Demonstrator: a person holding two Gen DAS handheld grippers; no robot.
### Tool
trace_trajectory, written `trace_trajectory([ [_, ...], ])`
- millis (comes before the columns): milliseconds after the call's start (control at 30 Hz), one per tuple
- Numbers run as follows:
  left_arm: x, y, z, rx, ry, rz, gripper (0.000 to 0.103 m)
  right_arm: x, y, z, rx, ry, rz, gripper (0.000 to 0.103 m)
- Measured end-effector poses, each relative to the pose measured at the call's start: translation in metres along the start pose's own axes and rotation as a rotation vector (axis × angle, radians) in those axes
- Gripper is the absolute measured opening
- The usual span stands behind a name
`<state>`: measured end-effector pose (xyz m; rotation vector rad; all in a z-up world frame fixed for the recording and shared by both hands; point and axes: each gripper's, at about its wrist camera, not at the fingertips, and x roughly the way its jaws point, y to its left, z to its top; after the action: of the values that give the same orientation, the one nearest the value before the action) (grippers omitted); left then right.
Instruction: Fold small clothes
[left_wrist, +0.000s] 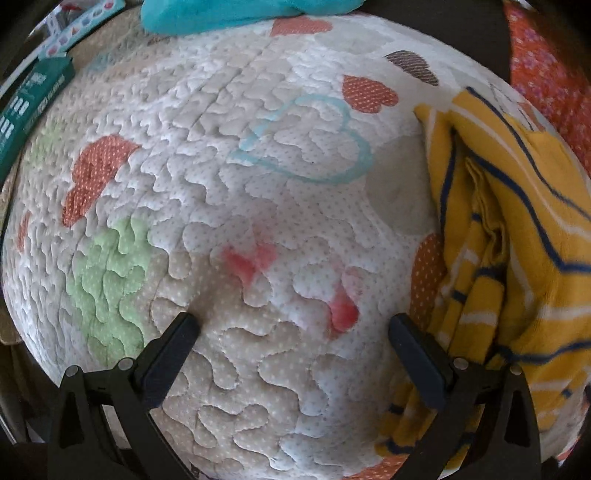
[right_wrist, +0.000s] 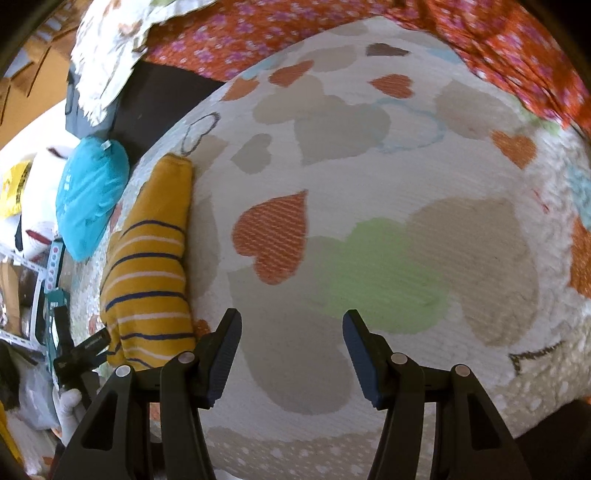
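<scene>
A small yellow garment with navy and white stripes (left_wrist: 517, 236) lies bunched on the white quilt with hearts (left_wrist: 229, 155), at the right of the left wrist view. My left gripper (left_wrist: 295, 325) is open and empty over bare quilt, its right finger (left_wrist: 417, 347) next to the garment's edge. In the right wrist view the same garment (right_wrist: 151, 266) lies folded in a long strip at the left. My right gripper (right_wrist: 291, 325) is open and empty above the quilt (right_wrist: 369, 166), just right of the garment. The left gripper (right_wrist: 85, 350) shows at the far left there.
A teal cloth (left_wrist: 236, 13) lies at the quilt's far edge, also in the right wrist view (right_wrist: 88, 195). An orange flowered fabric (right_wrist: 480, 33) borders the quilt. A green box (left_wrist: 26, 110) and clutter stand beyond the left edge.
</scene>
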<state>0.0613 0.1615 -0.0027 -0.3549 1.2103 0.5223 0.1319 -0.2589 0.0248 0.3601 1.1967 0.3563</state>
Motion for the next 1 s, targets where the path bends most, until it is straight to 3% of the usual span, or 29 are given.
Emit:
trace_trajectory([
  [133,-0.008,-0.001,-0.003,0.063,0.033,-0.026,0.1,0.019,0.027,0.011,-0.025,0.037,0.044,0.062],
  [300,-0.045,0.004,0.019,0.03,-0.061,-0.257,0.099,0.046,0.067,0.033,-0.094,0.062,0.099,0.063],
  [400,-0.038,-0.005,0.042,0.017,-0.034,-0.413,0.099,0.069,0.087,0.055,-0.106,0.063,0.142,0.067],
  [500,-0.02,-0.023,0.066,0.015,0.004,-0.514,0.099,0.091,0.1,0.072,-0.091,0.07,0.175,0.068],
  [600,0.002,-0.042,0.084,0.06,0.04,-0.525,0.099,0.115,0.106,0.086,-0.057,0.091,0.219,0.072],
  [700,0.026,-0.059,0.09,0.046,0.103,-0.586,0.102,0.139,0.111,0.096,-0.03,0.121,0.266,0.077],
  [800,0.024,-0.063,0.093,0.026,0.096,-0.573,0.1,0.16,0.114,0.097,-0.021,0.153,0.298,0.077],
  [833,0.022,-0.064,0.094,0.005,0.102,-0.592,0.087,0.16,0.115,0.098,-0.021,0.146,0.308,0.074],
  [867,0.017,-0.064,0.095,-0.011,0.109,-0.628,0.074,0.16,0.117,0.098,-0.017,0.159,0.335,0.055],
  [900,0.013,-0.067,0.095,-0.021,0.122,-0.654,0.066,0.159,0.118,0.1,-0.005,0.171,0.347,0.047],
  [1000,-0.01,-0.084,0.102,-0.004,0.089,-0.651,0.065,0.137,0.126,0.106,-0.026,0.161,0.396,0.039],
])
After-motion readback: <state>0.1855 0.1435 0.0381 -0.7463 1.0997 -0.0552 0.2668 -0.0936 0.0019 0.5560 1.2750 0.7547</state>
